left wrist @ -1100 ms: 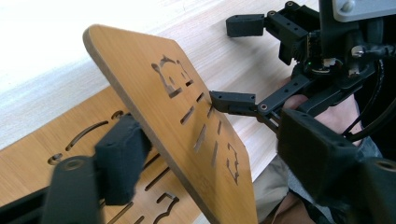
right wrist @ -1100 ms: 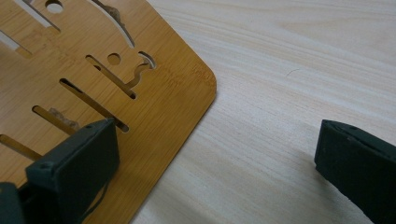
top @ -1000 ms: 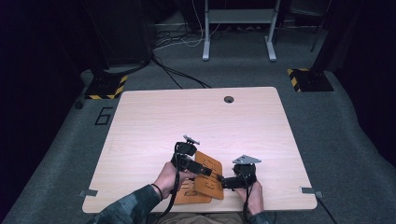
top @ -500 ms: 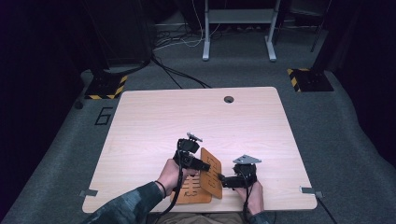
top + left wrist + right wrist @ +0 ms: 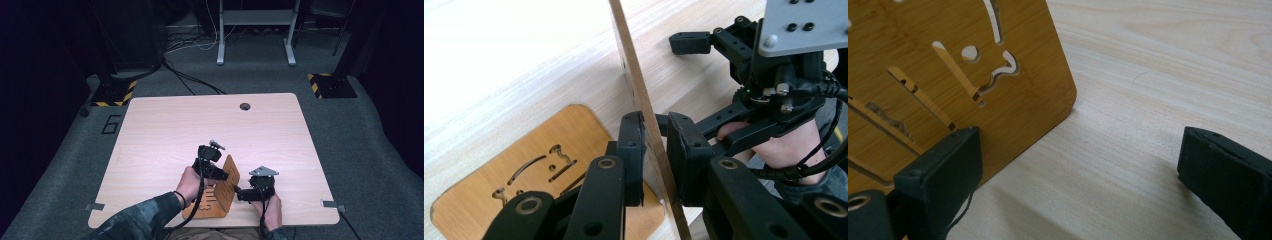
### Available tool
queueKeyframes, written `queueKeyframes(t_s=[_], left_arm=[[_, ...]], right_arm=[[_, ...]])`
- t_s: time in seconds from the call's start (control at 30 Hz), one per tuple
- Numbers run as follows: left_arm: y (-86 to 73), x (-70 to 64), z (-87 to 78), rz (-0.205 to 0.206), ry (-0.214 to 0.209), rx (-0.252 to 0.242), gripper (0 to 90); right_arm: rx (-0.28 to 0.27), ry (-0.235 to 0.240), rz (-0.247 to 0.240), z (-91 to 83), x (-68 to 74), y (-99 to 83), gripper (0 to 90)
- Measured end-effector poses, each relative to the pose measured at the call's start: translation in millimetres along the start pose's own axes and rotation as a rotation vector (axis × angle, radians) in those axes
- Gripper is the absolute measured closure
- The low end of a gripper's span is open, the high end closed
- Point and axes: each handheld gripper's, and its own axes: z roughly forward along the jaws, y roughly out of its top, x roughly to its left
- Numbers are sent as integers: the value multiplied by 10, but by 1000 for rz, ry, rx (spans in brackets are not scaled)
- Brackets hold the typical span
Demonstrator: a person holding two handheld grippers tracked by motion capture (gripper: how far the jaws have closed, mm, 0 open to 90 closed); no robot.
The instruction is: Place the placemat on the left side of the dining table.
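Standing a wooden panel on edge

Gripping the upright wooden panel [image 5: 230, 180] near its top edge, the left tongs [image 5: 218, 173] are clamped on it; in the left gripper view the thin board [image 5: 644, 107] runs straight up between the two black pads [image 5: 631, 150], which press on either face. That hold looks chosen to keep the panel vertical, since a board this thin would tip over if left alone on its narrow edge.

A second, flat panel [image 5: 206, 202] lies on the counter [image 5: 165, 135] at the near edge, just left of the upright one and under the left hand [image 5: 189, 182]. Both panels carry cut-out slots and curls, so they seem meant to join, perhaps at a right angle.

The right tongs [image 5: 239, 193] sit just right of the upright panel, jaws well apart. In the right gripper view one pad [image 5: 943, 167] lies against the panel's face [image 5: 948, 60] and the other [image 5: 1228, 175] hangs over bare counter, so they grip nothing. My judgement is that they brace the panel from the side while the left tongs steady it.

The pair stands at the near middle of the counter, close to the person.
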Motion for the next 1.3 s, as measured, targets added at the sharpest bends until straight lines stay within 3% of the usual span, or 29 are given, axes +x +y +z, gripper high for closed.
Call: queueKeyframes(t_s=[0.3, 0.6, 0.9, 1.3], left_arm=[[116, -190, 3, 57, 31, 12, 837], [155, -156, -58, 68, 15, 0, 862], [168, -16, -154, 42, 13, -29, 862], [159, 303, -395, -2, 32, -69, 862]], right_arm=[[-48, 18, 56, -106, -104, -58, 18], [-61, 37, 77, -152, -202, -88, 7], [-34, 19, 69, -122, -254, -76, 3], [-1, -7, 28, -74, -249, -55, 2]])
